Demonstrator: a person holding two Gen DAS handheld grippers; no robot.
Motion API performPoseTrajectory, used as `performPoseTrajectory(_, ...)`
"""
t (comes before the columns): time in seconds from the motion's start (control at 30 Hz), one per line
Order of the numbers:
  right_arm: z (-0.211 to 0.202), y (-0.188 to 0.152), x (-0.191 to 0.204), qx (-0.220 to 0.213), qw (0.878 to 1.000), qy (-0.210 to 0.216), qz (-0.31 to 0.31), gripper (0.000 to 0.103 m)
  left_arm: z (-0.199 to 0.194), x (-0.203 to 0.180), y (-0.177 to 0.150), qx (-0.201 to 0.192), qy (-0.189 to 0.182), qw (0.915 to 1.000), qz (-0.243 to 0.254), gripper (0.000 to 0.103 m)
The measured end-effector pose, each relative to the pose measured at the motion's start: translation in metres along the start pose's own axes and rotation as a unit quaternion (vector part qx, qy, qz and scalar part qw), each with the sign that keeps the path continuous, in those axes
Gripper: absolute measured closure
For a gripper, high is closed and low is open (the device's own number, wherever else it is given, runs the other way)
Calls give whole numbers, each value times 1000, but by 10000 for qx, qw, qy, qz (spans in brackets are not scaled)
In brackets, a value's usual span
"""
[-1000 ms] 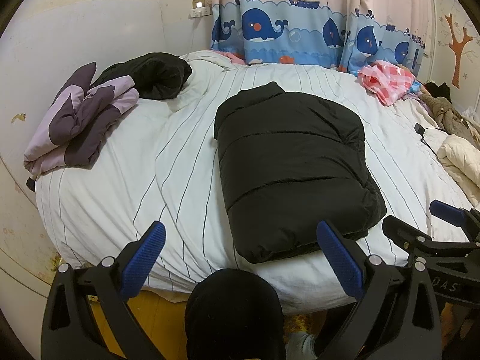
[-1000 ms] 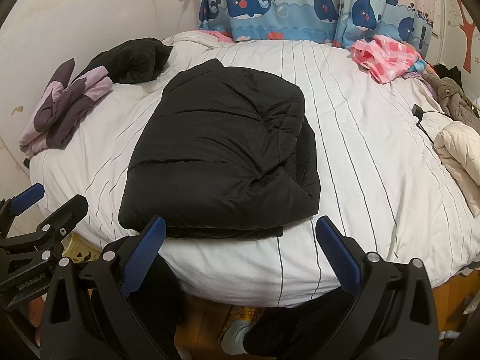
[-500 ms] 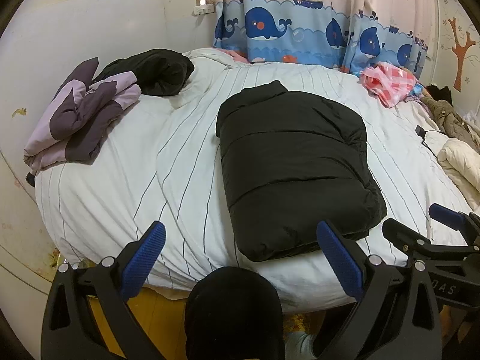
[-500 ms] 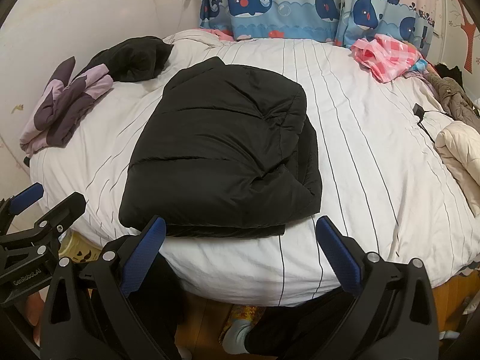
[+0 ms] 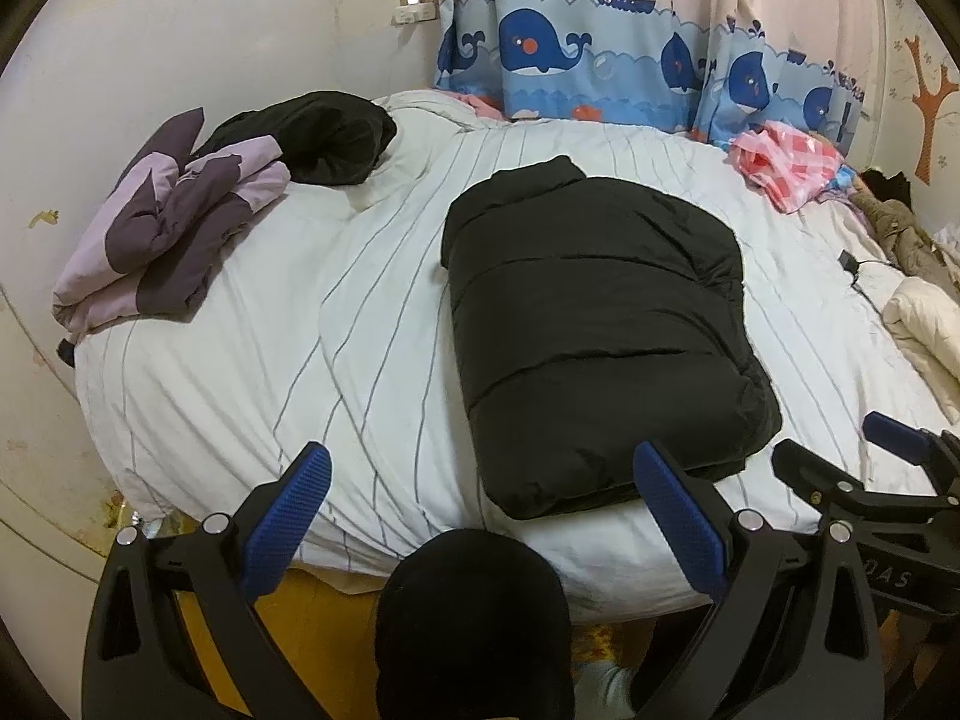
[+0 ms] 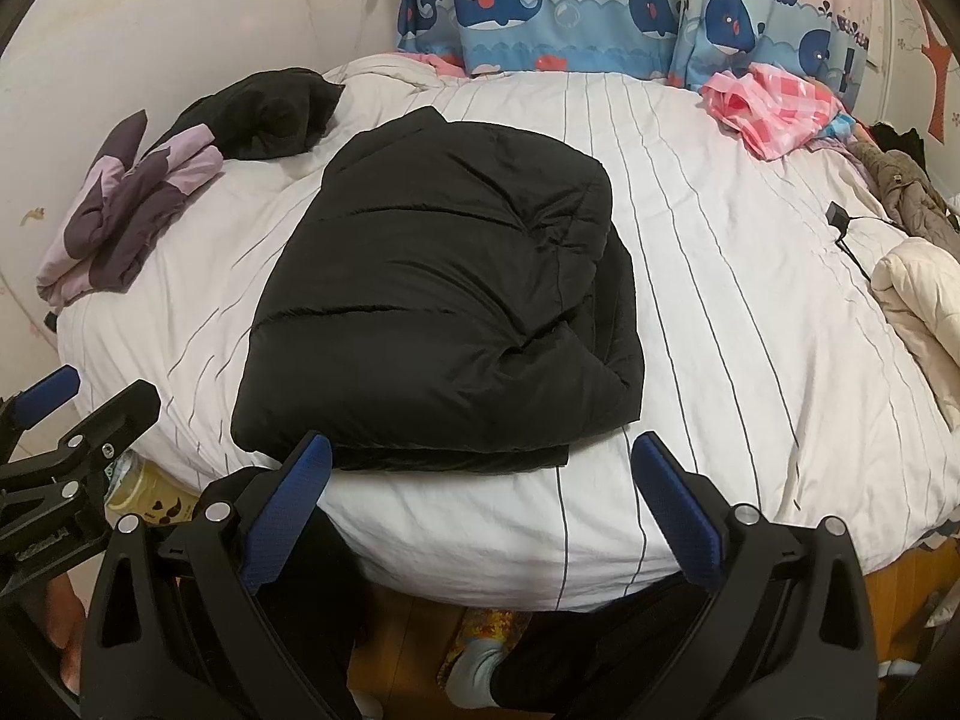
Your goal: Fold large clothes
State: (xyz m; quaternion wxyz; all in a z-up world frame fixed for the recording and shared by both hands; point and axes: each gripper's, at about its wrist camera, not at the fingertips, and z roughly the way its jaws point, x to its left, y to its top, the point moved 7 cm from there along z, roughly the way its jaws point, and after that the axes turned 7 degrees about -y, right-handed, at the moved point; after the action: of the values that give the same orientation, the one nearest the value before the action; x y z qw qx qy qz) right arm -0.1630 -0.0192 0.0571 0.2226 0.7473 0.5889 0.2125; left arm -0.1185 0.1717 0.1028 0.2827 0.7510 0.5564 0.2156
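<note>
A black puffer jacket (image 5: 600, 330) lies folded into a thick rectangle on the white striped bed (image 5: 300, 330), its near edge close to the bed's front. It also shows in the right wrist view (image 6: 444, 312). My left gripper (image 5: 480, 498) is open and empty, held above the bed's front edge, left of the jacket's near corner. My right gripper (image 6: 480, 492) is open and empty, just in front of the jacket's near edge. Each gripper shows at the side of the other's view.
A folded purple jacket (image 5: 162, 240) and a black garment (image 5: 324, 132) lie at the bed's far left. Pink checked cloth (image 5: 786, 162), a brown coat (image 6: 906, 192), a cream coat (image 6: 924, 300) and a charger cable (image 6: 840, 228) lie at the right. Whale curtains (image 5: 600, 72) hang behind.
Both grippers have drawn back and risen slightly from the bed, staying open. The jacket has not moved.
</note>
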Motion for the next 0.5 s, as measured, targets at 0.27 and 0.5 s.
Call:
performPoseTrajectory(0.27,1,0,-1,4,10000,3,1,6,3,-1,-2,110,259,9995,155,6)
performPoseTrajectory(0.5,1,0,-1,6,10000,1,1,6,7,-2,-2,207,124,9996,145,6)
